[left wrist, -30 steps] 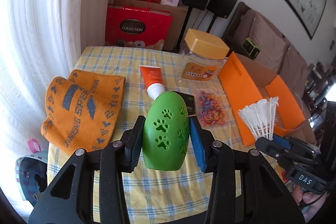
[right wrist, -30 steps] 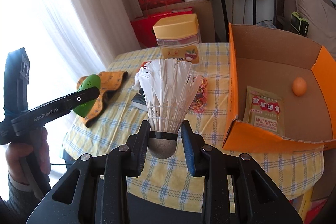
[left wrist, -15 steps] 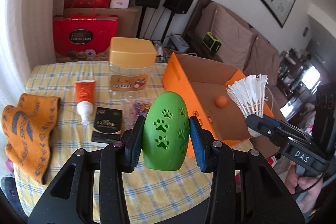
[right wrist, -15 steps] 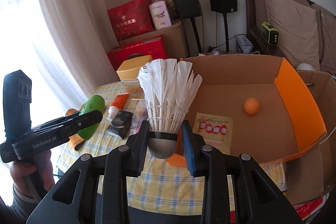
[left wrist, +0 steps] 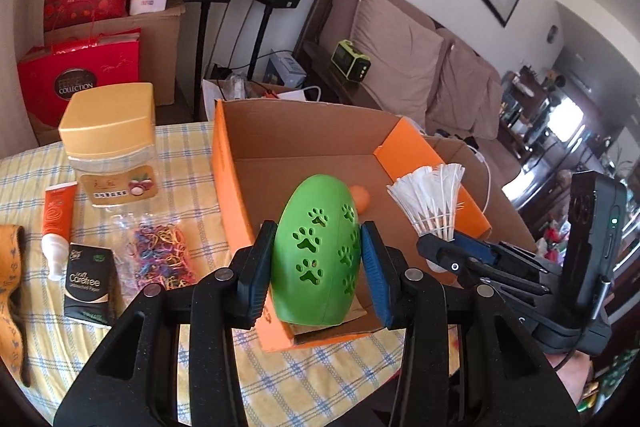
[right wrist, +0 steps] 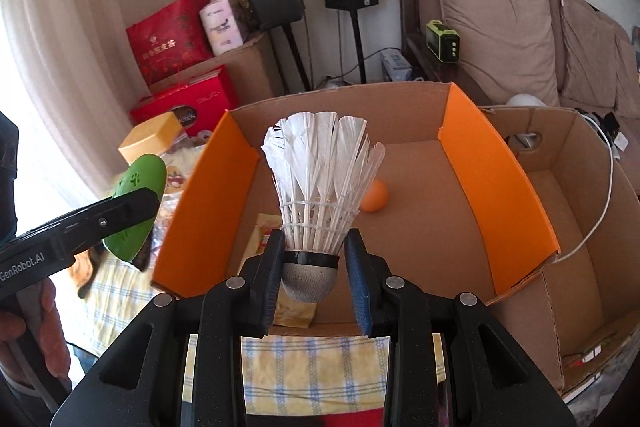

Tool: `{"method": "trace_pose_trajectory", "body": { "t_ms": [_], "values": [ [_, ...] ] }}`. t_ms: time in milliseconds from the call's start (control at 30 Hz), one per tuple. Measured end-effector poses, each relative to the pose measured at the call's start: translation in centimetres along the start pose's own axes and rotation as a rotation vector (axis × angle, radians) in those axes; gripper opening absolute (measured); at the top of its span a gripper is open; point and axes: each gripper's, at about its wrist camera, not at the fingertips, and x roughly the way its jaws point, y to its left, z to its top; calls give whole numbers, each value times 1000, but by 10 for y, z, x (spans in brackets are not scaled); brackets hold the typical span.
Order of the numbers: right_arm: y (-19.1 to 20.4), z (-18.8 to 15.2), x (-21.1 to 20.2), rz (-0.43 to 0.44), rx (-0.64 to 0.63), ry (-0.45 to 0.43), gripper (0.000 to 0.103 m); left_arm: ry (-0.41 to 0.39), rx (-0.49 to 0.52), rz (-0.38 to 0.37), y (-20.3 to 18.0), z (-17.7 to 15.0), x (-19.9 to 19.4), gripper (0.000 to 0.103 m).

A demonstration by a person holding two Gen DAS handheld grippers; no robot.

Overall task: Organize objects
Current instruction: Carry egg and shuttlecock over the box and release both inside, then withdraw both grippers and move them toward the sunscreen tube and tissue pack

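Left gripper [left wrist: 316, 255] clamping green paw-print toy [left wrist: 320, 247]; right gripper [right wrist: 312, 267] gripping shuttlecock [right wrist: 320, 183] by its cork, both held level, side by side.

orange ball [left wrist: 359, 197] half behind green toy [left wrist: 316, 251], packet [right wrist: 266, 239] behind shuttlecock [right wrist: 320, 183]

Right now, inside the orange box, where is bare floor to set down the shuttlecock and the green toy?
The orange box has bare floor right of the orange ball, toward the right wall, and along the back wall. The yellow packet covers the front left. The shuttlecock and the green toy fit there. Outside, the table left of the box is crowded.
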Motion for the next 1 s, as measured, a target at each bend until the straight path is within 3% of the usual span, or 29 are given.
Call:
{"method": "trace_pose_trajectory", "body": {
  "t_ms": [500,600,900,1000],
  "values": [
    [-26,-7,33,-74,4,59,32,125,95,75,-37,-14,67,41],
    [-25,-5,36,-84,-6,72,33,125,105,88,-39,-17,66,53],
    [-26,-7,27,-77,3,48,40,55,33,57,-17,-5,28,67],
    [-24,-6,22,-71,6,38,40,24,4,59,-6,0,11,79]
  ]
}}
